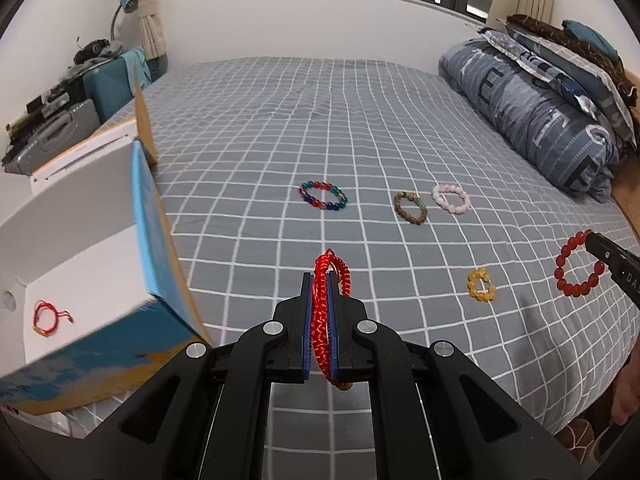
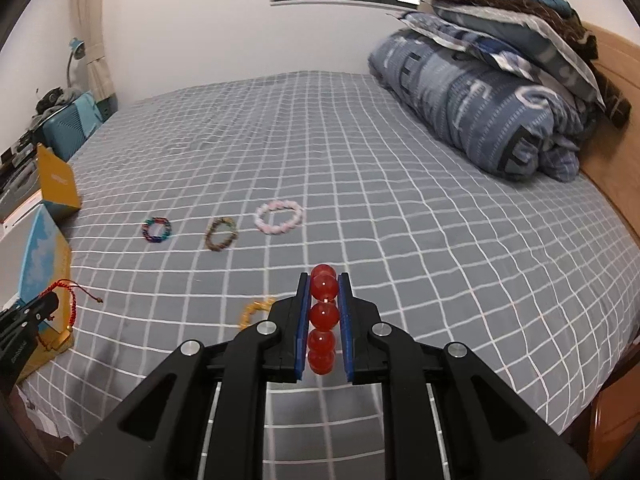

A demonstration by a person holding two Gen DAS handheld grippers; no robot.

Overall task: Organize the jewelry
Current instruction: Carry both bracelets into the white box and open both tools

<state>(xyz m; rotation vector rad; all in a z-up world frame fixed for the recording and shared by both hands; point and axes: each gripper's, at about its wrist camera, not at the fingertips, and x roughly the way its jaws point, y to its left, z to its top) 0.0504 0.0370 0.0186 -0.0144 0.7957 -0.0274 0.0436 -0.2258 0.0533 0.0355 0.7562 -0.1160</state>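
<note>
My left gripper (image 1: pixel 319 280) is shut on a red braided cord bracelet (image 1: pixel 323 312), held above the bed beside the open blue-and-white box (image 1: pixel 156 240). It also shows in the right wrist view (image 2: pixel 64 292). My right gripper (image 2: pixel 324 280) is shut on a red bead bracelet (image 2: pixel 323 316), which hangs from its fingers in the left wrist view (image 1: pixel 576 266). Another red cord bracelet (image 1: pixel 48 317) lies inside the box. On the sheet lie a multicolour bead bracelet (image 1: pixel 324 196), a brown one (image 1: pixel 410 208), a pink one (image 1: pixel 451 198) and a yellow one (image 1: pixel 481 285).
The grey checked bed sheet (image 1: pixel 280 128) fills the view. A folded blue duvet and pillows (image 1: pixel 540 112) are stacked at the right. A cluttered side table with a lamp (image 1: pixel 72 92) stands at the left, behind the box. A wooden headboard (image 2: pixel 612 152) runs along the right.
</note>
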